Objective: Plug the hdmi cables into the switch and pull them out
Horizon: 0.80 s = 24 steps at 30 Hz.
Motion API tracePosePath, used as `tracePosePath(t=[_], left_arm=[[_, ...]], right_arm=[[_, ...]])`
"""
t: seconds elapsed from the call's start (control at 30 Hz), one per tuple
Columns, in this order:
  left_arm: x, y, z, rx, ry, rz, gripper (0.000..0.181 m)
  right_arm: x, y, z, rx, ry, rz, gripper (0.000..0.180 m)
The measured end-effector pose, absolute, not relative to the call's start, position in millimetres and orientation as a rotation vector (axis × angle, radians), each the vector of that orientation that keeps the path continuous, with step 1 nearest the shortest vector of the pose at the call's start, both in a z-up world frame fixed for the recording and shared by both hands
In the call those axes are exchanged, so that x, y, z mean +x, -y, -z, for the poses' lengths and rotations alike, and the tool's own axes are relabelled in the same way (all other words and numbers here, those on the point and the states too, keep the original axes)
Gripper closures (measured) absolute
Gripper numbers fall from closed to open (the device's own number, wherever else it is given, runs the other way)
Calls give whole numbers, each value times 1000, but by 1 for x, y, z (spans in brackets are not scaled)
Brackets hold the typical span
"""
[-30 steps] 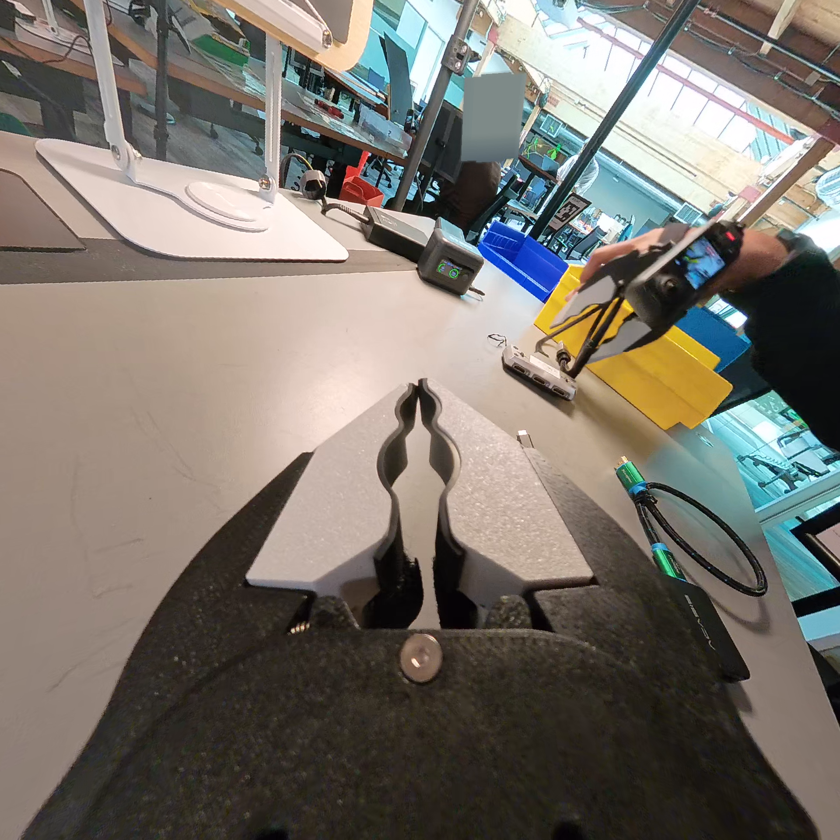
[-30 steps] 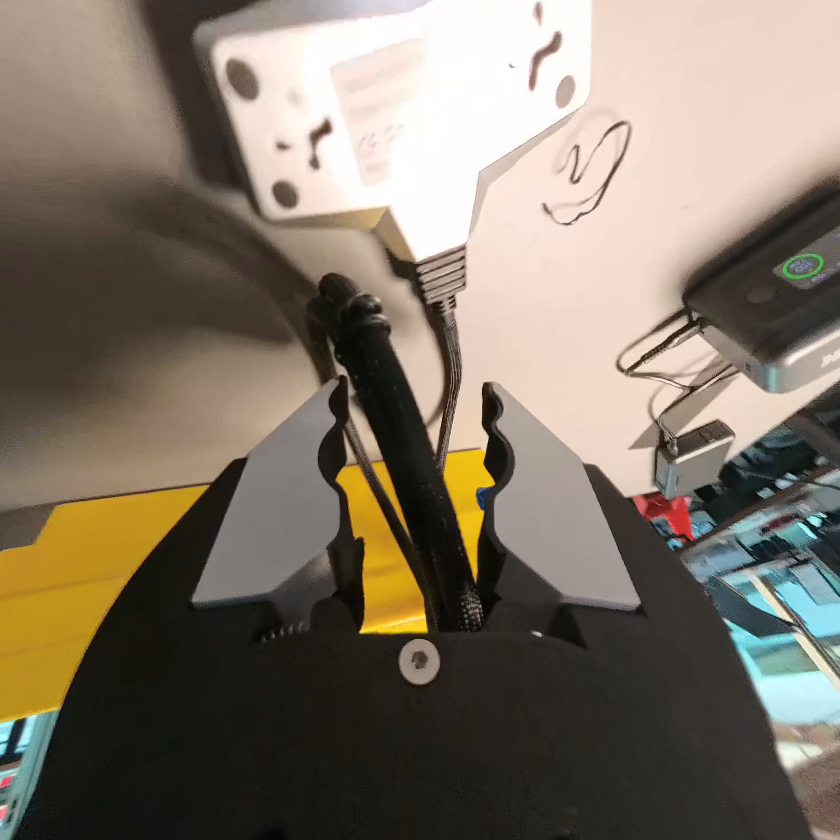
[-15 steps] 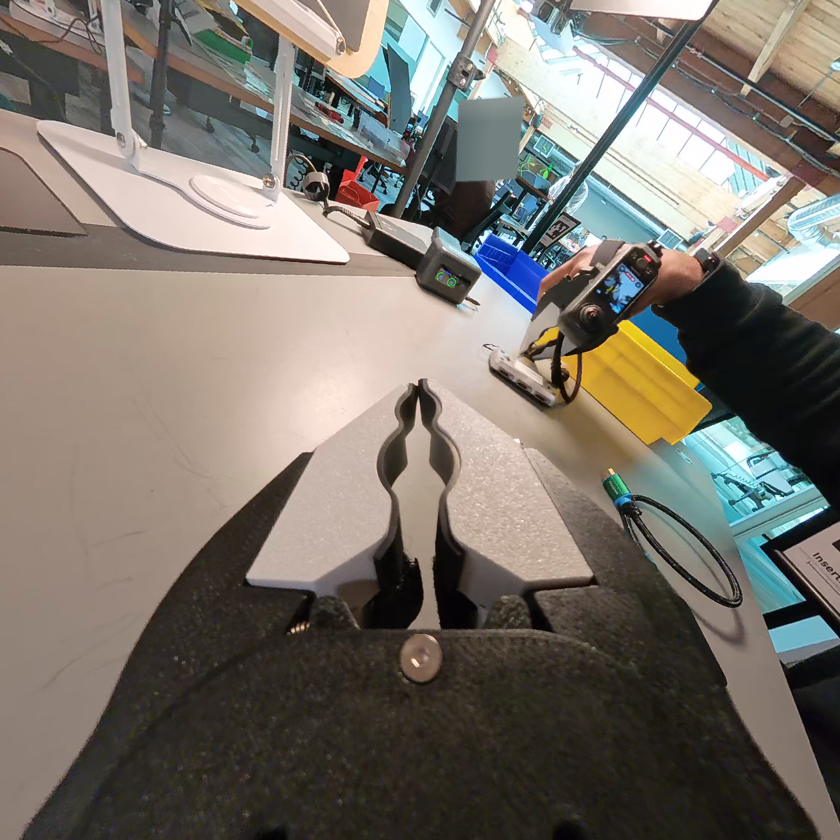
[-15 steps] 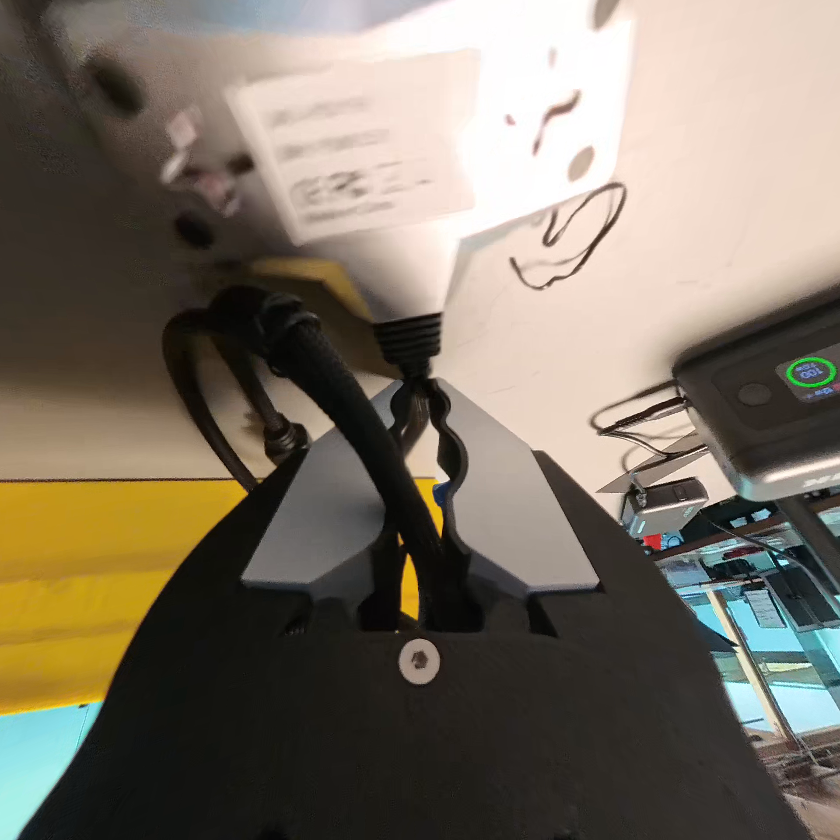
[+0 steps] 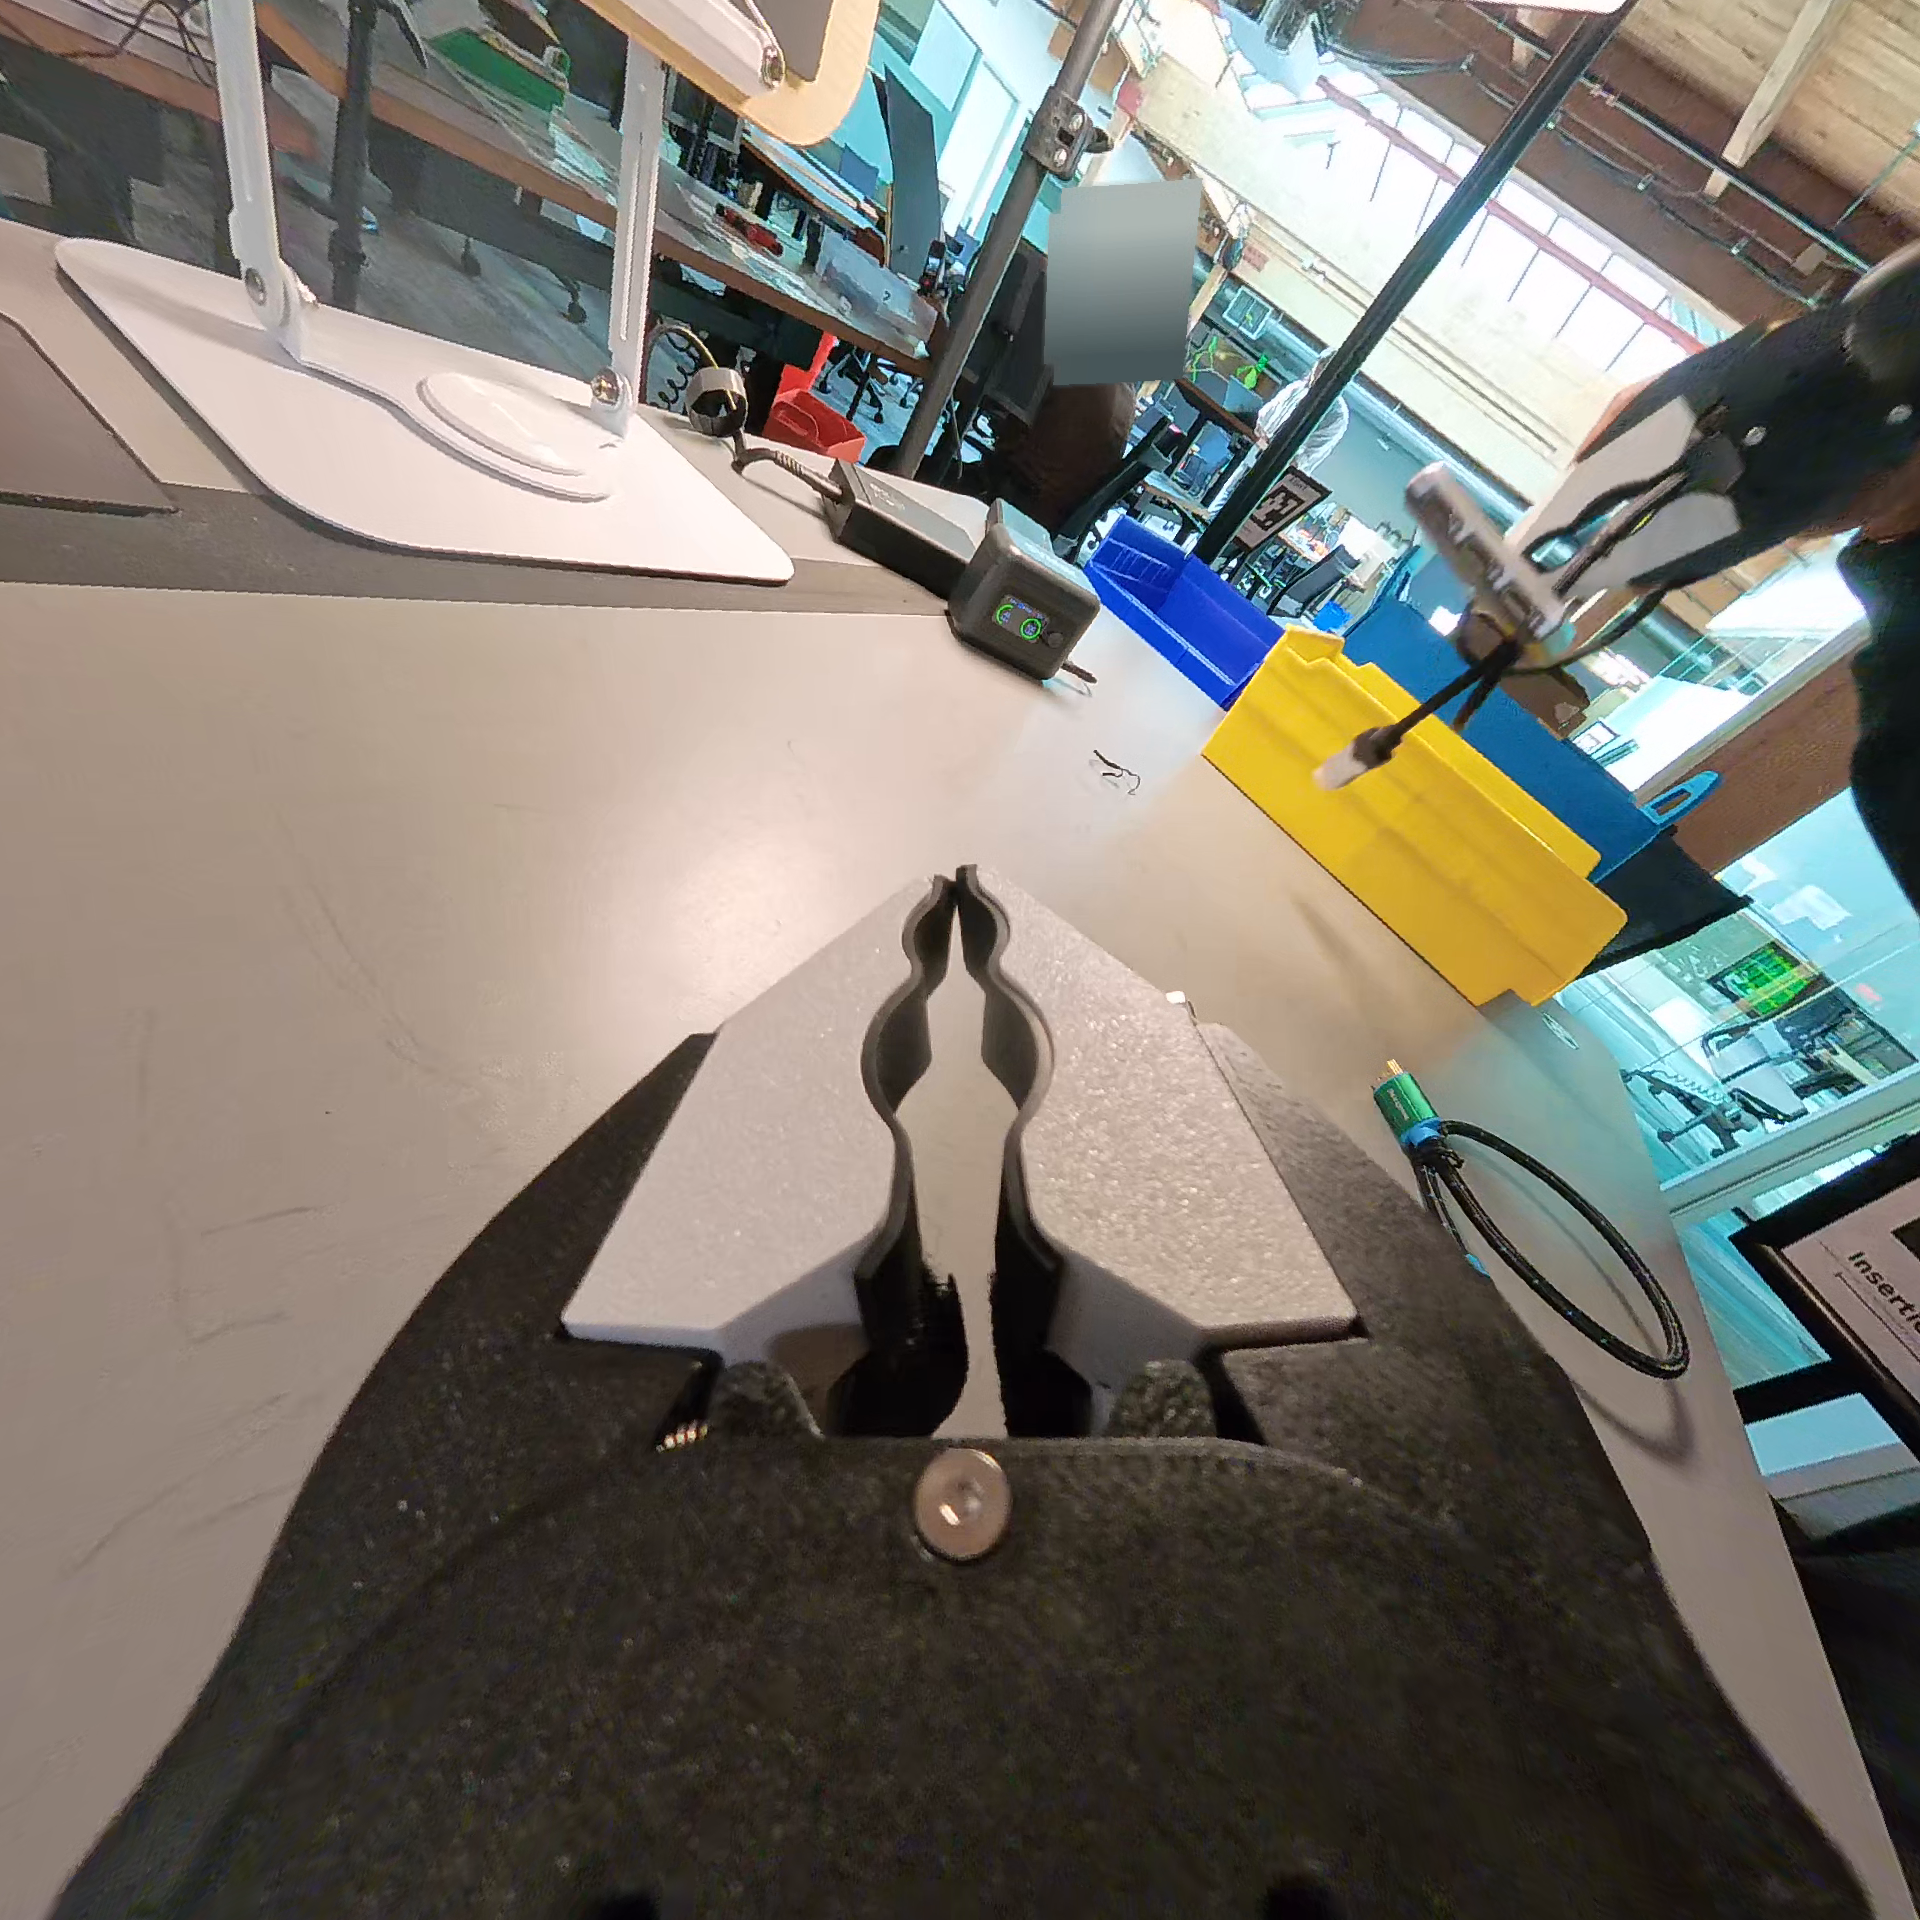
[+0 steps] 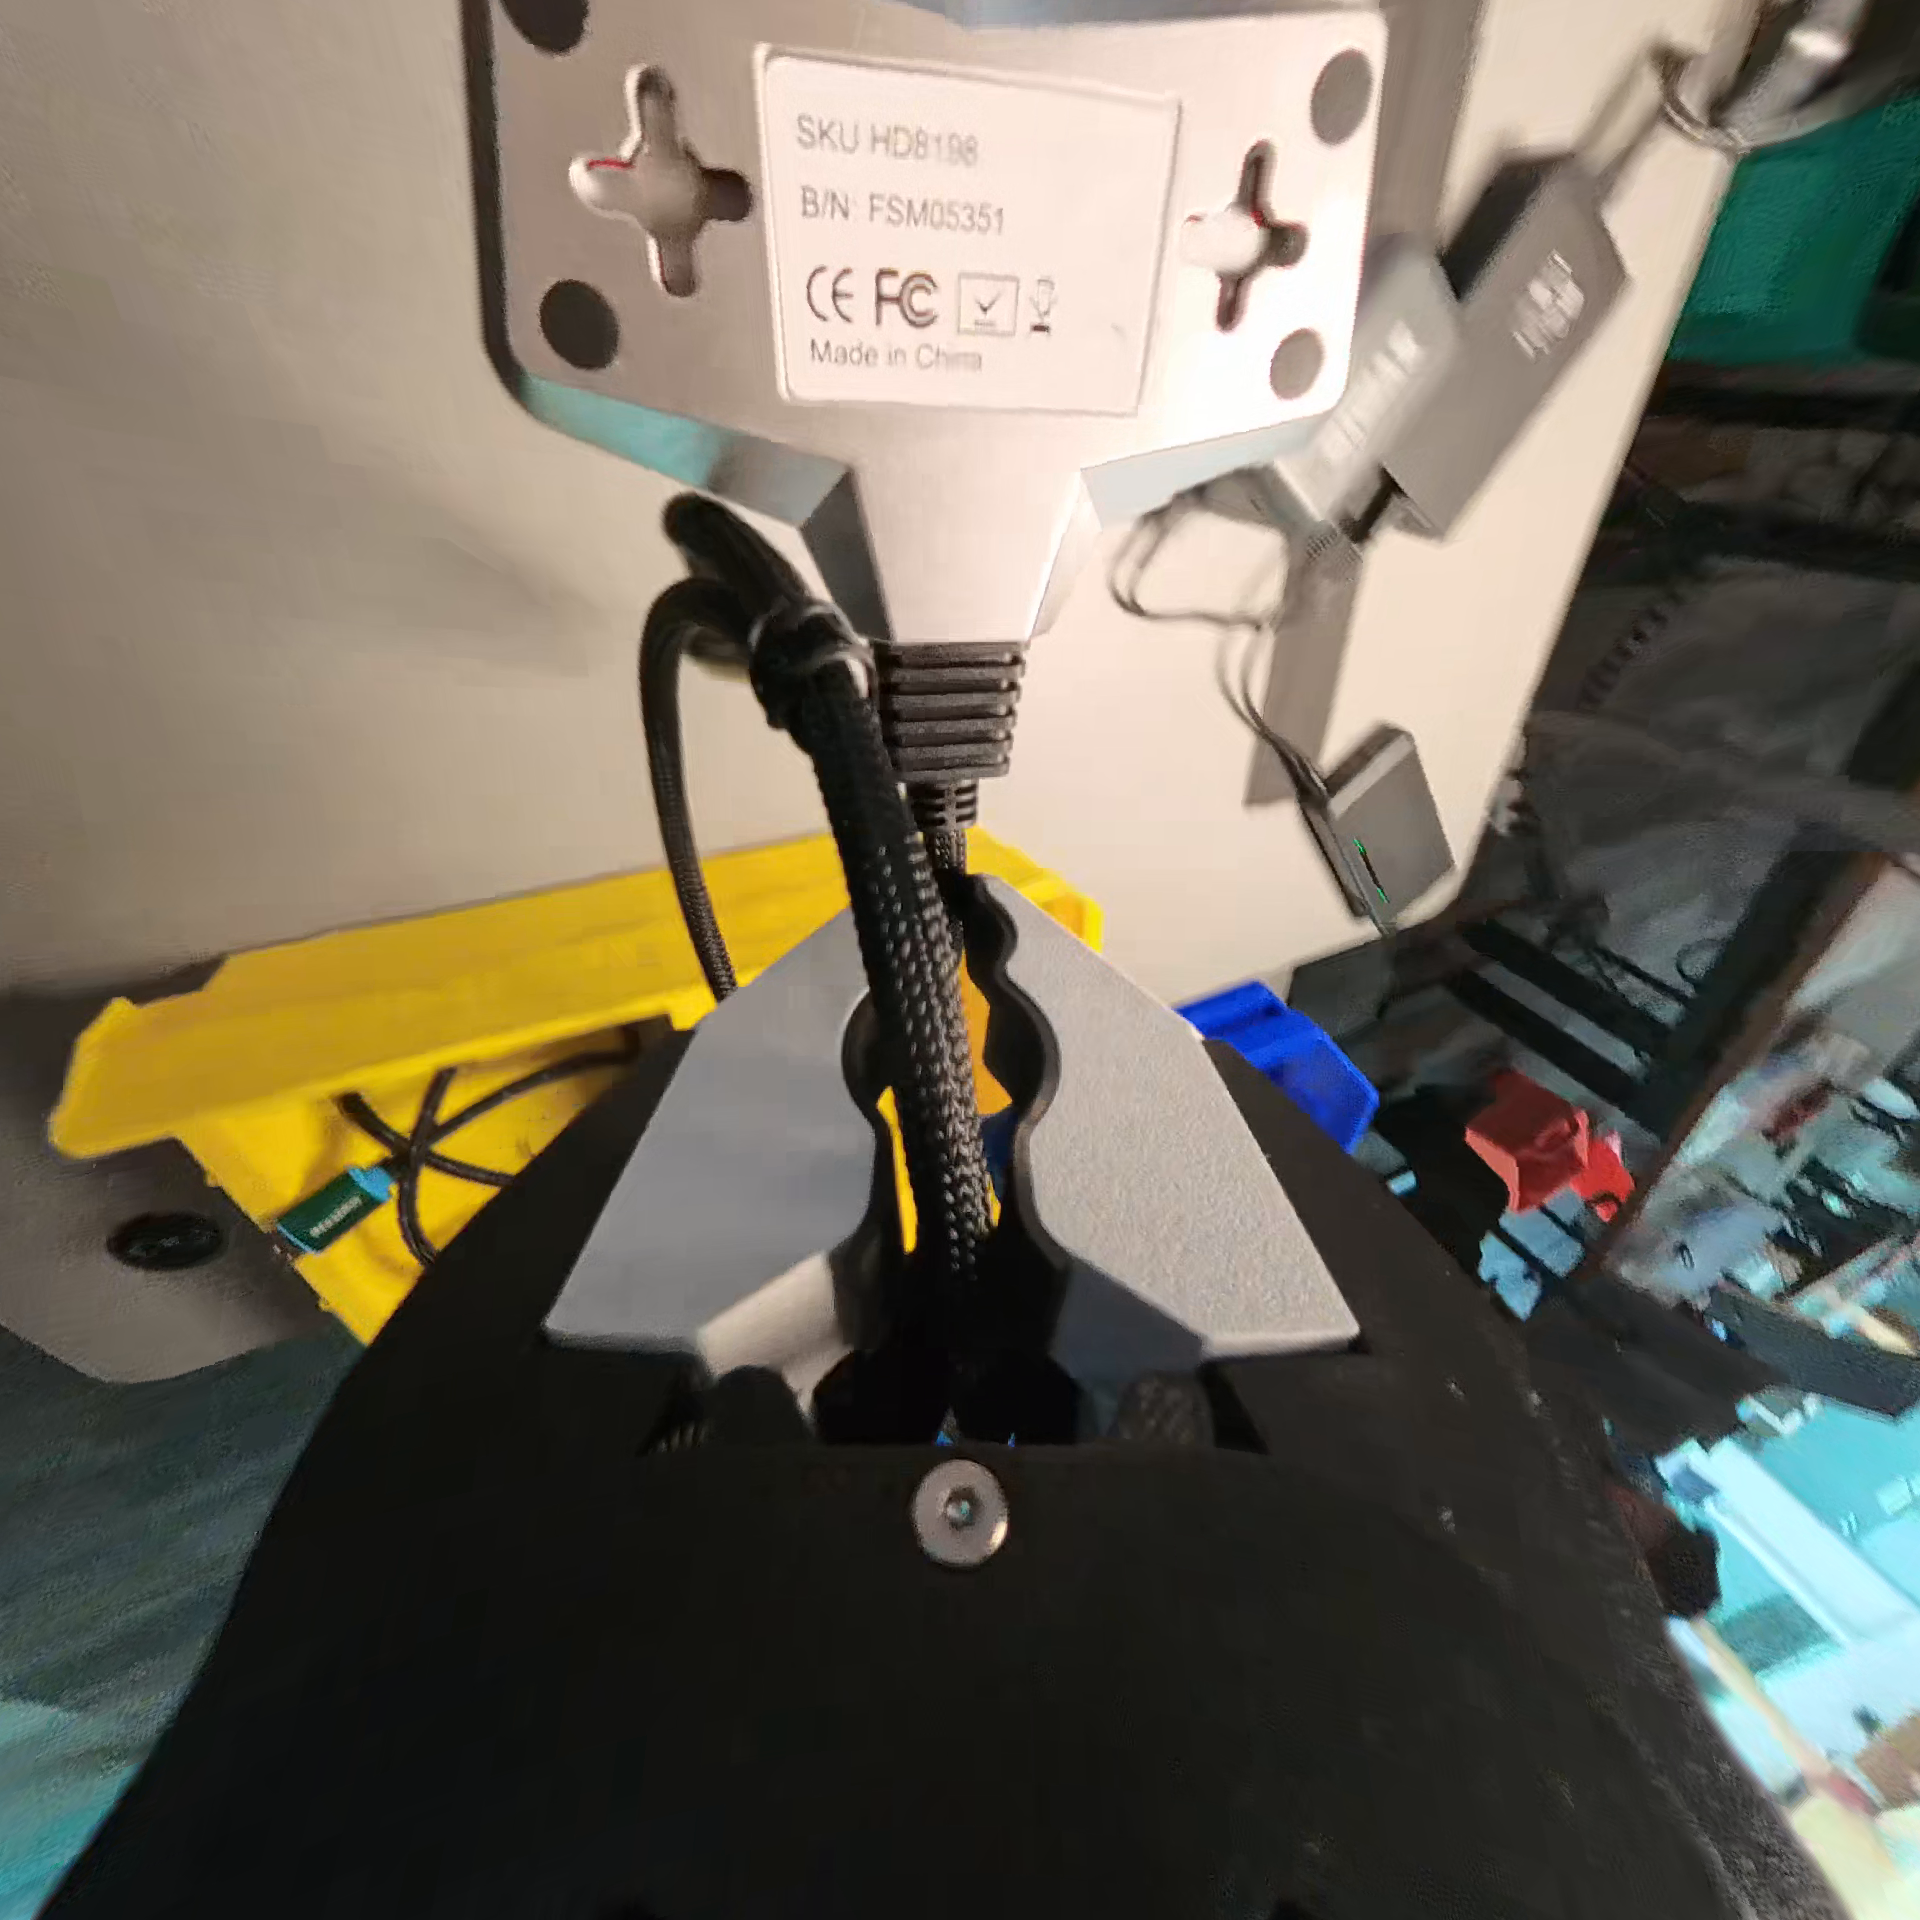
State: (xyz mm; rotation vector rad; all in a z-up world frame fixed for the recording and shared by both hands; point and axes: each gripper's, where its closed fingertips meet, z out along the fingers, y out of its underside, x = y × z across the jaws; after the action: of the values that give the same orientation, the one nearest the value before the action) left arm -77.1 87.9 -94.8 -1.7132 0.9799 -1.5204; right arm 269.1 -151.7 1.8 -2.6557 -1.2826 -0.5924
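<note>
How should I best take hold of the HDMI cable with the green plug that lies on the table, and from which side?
Grip the green plug housing, not the black braided cable: the housing looks rigid, while the cable only loops loosely behind it. It lies flat on the table, so come down from above, with the fingers on its two long sides and the metal tip left free.

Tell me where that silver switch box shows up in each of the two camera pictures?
Left wrist view: the switch is at the upper right, in the air, hanging from the right gripper by its cable.
Right wrist view: the switch fills the top centre, underside facing the camera.
Shared landmark: the yellow bin, below the switch in both.
</note>
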Motion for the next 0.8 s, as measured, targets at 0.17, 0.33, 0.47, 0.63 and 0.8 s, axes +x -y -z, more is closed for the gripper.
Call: tracePosePath(t=[0.17, 0.33, 0.47, 0.63, 0.8], left_arm=[[-76, -86, 95, -1712, -993, 1512, 180], [-76, -86, 96, -1715, -993, 1516, 180], [-76, -87, 96, -1716, -991, 1516, 180], [-76, -88, 96, -1719, -985, 1519, 180], [-76, -88, 96, -1724, -984, 1520, 180]], right_arm=[[332, 176, -57, -2616, 1003, 834, 171], [395, 208, -48, -2646, 883, 1026, 170], [421, 224, 9, -2696, 950, 992, 171], [422, 239, 92, -2788, 1114, 824, 171], [412, 232, 141, -2829, 1219, 725, 170]])
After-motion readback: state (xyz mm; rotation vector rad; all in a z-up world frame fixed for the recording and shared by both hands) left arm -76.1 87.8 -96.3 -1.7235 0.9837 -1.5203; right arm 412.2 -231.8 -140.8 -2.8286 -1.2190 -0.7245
